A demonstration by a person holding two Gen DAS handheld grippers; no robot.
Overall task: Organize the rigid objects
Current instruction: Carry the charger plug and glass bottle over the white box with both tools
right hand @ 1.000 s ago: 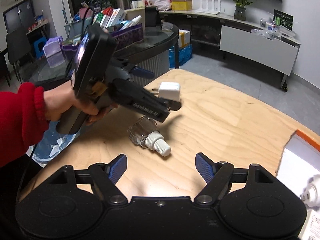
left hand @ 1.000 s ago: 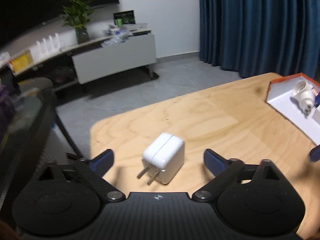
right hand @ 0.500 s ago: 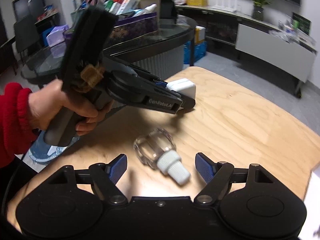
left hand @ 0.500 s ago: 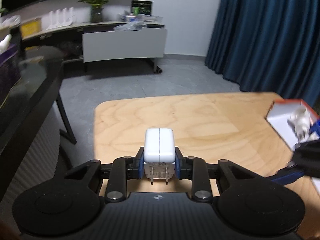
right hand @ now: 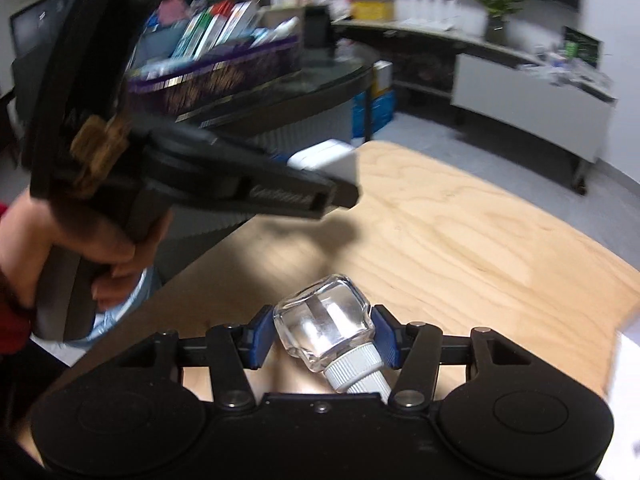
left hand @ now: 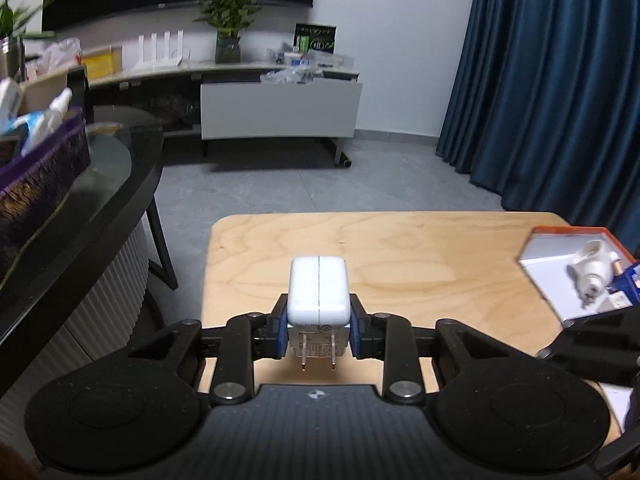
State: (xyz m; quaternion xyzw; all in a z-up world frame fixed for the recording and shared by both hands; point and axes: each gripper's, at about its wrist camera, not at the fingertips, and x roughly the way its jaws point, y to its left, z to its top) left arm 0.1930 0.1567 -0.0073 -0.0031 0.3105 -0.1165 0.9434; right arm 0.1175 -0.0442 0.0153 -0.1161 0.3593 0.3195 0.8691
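My left gripper [left hand: 319,334] is shut on a white plug adapter [left hand: 318,296], prongs toward the camera, held above the wooden table [left hand: 420,256]. The right wrist view shows that adapter [right hand: 326,160] in the air, with a hand [right hand: 80,240] holding the left gripper. A clear glass bottle [right hand: 324,324] with a ribbed white cap [right hand: 358,368] lies on the table between the blue pads [right hand: 262,340] of my right gripper [right hand: 323,340]. Those jaws are closing and the pads touch the bottle's two sides.
An orange-rimmed white box [left hand: 548,272] at the table's right edge holds a white fitting [left hand: 592,272] and small packets. A black glass-topped desk [left hand: 100,184] with a purple bin [left hand: 40,160] stands to the left. Blue curtains [left hand: 540,80] hang behind.
The left gripper shut on the adapter and lifted it off the table. The right gripper moved forward over the bottle and its jaws came in against it.
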